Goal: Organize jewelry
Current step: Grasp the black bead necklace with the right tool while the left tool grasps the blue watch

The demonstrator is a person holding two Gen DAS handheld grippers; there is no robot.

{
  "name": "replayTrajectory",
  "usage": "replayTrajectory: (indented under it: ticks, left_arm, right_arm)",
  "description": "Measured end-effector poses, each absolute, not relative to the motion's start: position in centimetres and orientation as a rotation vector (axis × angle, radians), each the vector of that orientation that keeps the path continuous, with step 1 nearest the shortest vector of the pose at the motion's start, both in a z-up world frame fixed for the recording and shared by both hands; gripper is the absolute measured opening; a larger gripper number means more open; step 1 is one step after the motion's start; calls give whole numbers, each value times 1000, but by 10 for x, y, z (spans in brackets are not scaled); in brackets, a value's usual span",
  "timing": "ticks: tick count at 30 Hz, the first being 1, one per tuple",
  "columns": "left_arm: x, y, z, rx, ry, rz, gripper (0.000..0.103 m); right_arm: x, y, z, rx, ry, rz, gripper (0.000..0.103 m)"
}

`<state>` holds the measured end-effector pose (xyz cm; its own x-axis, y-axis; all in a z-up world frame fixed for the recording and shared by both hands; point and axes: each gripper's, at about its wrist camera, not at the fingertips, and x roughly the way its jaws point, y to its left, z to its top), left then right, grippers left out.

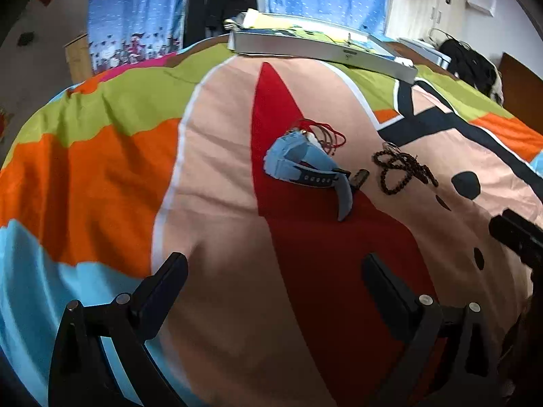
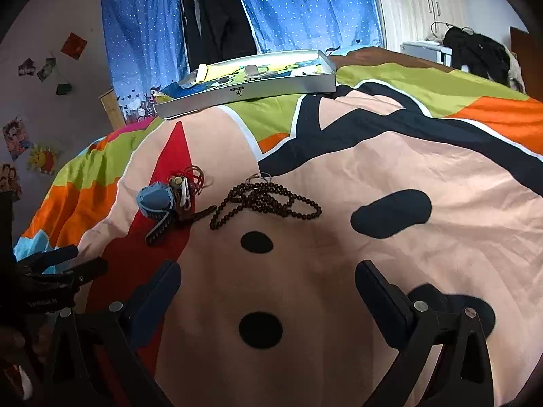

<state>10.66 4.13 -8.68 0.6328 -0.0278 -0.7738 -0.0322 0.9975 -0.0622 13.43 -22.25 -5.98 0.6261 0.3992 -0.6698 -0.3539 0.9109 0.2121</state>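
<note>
Both grippers, left (image 1: 275,271) & right (image 2: 268,278), spread wide, empty, low in frame. Watch (image 1: 302,166), beads (image 2: 268,201) mid-frame on bedspread (image 2: 424,254); box (image 2: 251,88) at far edge. Bare fabric between.

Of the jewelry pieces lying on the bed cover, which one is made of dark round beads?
The dark bead necklace, looped loosely and lying right of the blue watch; the red cord bracelets beyond the watch are thin string.

Soft daylight, sharp centre, fisheye-bent dark edges.
</note>
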Motion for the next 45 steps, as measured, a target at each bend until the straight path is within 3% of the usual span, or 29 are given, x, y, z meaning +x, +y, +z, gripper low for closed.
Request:
replayTrajectory:
  ticks: [21,32,35,39,45]
  left_arm:
    - [189,66,-88,-70,877,-59,100]
    - [216,76,-94,-131,906,-121,99]
    - [221,76,-93,-140,903,-131,96]
    - [229,77,-97,-149,919,-132,77]
    - [233,74,-104,-132,940,-137,44]
  right_arm:
    - [211,-194,-83,62,862,550,102]
    - [245,-169,-96,48,920,601,96]
    - [252,-162,-100,49,935,608,90]
    - [256,-157,-105,47,946,604,86]
    - [255,-161,-107,45,948,570,66]
